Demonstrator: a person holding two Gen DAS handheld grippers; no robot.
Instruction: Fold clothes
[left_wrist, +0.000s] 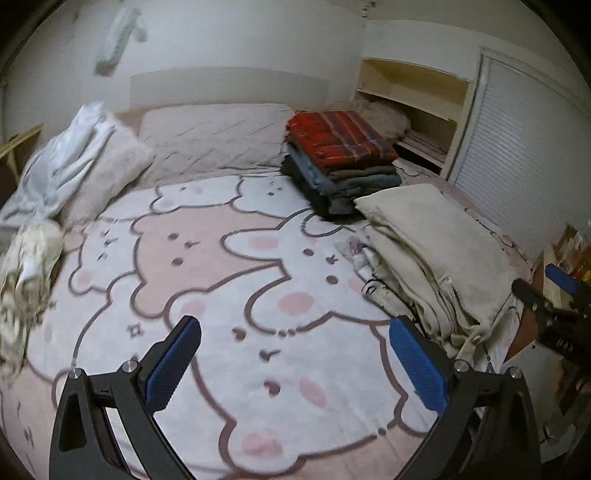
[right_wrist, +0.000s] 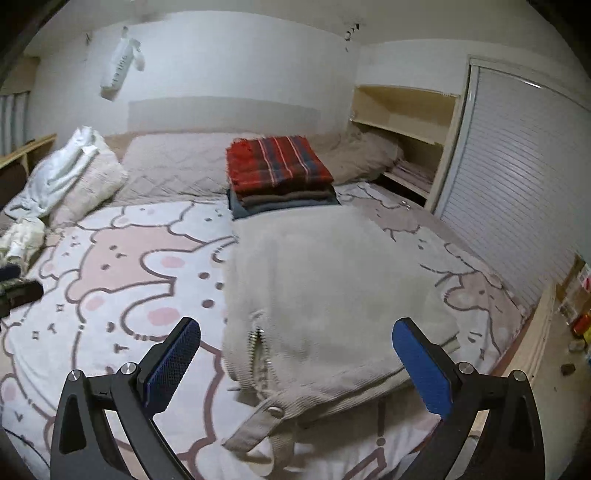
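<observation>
Both the left gripper (left_wrist: 295, 365) and right gripper (right_wrist: 297, 365) hang wide apart and empty over the bed (left_wrist: 229, 258), a folded beige jacket (right_wrist: 332, 295) lying centre-frame before a stack of clothes (right_wrist: 280, 173), crumpled laundry (left_wrist: 26, 266) at far left.

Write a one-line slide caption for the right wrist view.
Open right tongs hover over a folded beige zip-up garment on the cartoon bedspread, folded stack behind.
</observation>
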